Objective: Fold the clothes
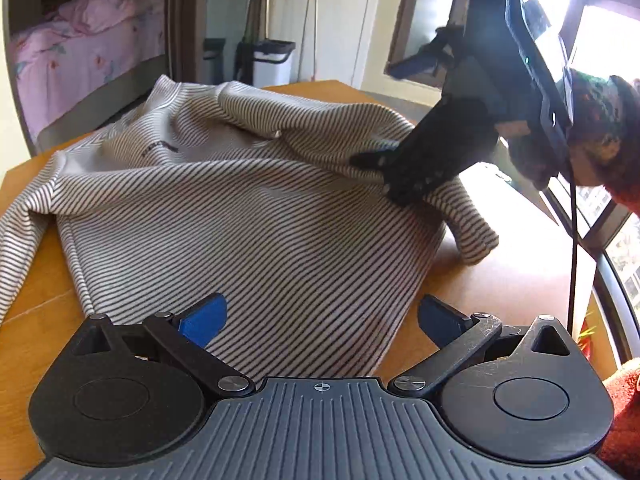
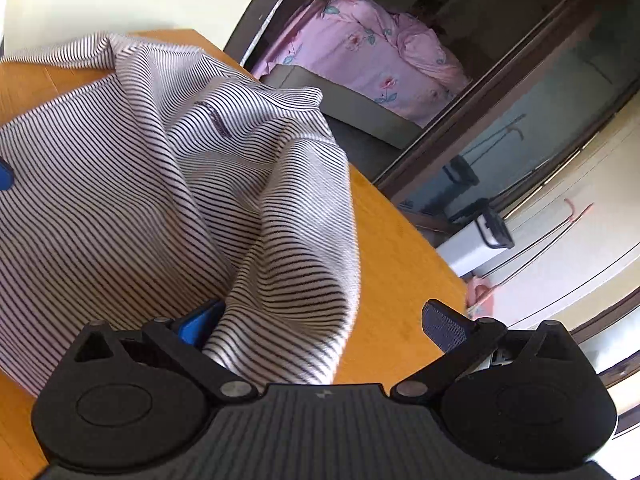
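Wooden bench (image 1: 500, 276) carries the striped shirt (image 1: 240, 208), its long axis running from the near edge, hem nearest my left gripper (image 1: 320, 320), to the far edge. Left jaws wide open over the hem, holding nothing. Right gripper (image 2: 320, 320): jaws spread, sleeve fabric draped between them.

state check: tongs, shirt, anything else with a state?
left tongs: open, empty, over the shirt's hem
right tongs: open, fabric draped between the pads, unclamped
striped shirt: body flat on the table, one sleeve lifted and bunched at the right tongs
table: shirt lying on it
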A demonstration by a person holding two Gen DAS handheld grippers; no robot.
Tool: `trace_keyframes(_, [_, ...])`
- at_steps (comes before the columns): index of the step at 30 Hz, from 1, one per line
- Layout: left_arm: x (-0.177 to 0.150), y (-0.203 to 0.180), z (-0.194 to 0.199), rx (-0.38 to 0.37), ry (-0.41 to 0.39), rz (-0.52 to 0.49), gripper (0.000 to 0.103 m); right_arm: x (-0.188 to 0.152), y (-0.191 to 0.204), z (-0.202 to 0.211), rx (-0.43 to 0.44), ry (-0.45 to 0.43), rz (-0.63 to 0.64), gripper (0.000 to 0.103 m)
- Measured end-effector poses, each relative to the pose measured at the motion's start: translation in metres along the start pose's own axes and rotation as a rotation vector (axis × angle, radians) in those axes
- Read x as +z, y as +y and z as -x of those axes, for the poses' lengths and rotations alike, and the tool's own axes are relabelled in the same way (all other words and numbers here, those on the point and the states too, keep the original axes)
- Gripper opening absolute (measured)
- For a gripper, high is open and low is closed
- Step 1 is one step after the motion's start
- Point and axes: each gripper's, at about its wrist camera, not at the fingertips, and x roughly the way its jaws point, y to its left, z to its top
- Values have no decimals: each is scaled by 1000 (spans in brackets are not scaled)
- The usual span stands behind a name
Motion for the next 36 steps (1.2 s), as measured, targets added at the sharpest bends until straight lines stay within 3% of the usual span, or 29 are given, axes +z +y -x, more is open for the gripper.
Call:
trace_keyframes(3, [-8, 13, -3, 2, 2, 30, 103, -6, -25, -13, -243, 29, 66, 103])
trace_keyframes(4, [-8, 15, -2, -2, 2, 38, 103, -10, -30, -13, -273, 30, 66, 103])
trace_keyframes(12, [-10, 30, 1, 42, 12, 37, 103, -47, -49, 9, -219, -18, -42, 103])
trace_keyframes(14, [-12, 34, 7, 63, 13, 59, 103, -55, -46, 36, -23, -88, -111, 103])
trace_keyframes(15, [-13, 36, 11, 74, 11, 69, 103, -57, -37, 45, 31, -115, -120, 103])
trace_keyframes(20, [-18, 33, 39, 114, -20, 53, 103, -51, 14, 65, 114, -186, -104, 103])
trace_keyframes(24, [-23, 23, 53, 86, -24, 23, 103, -47, 54, 82, 180, -243, -90, 103])
trace_keyframes(29, [-35, 0, 51, 120, 16, -87, 103, -42, 105, 102, 262, -314, -73, 103])
trace_keyframes(31, [-39, 0, 49, 177, 28, -105, 103, -35, 113, 100, 155, -338, -25, 103])
trace_keyframes(33, [-38, 7, 46, 271, 29, -97, 103, -25, 94, 97, 38, -356, -70, 103])
trace_keyframes(36, [-31, 24, 44, 430, -3, -70, 103, -22, 57, 100, 16, -365, -198, 103])
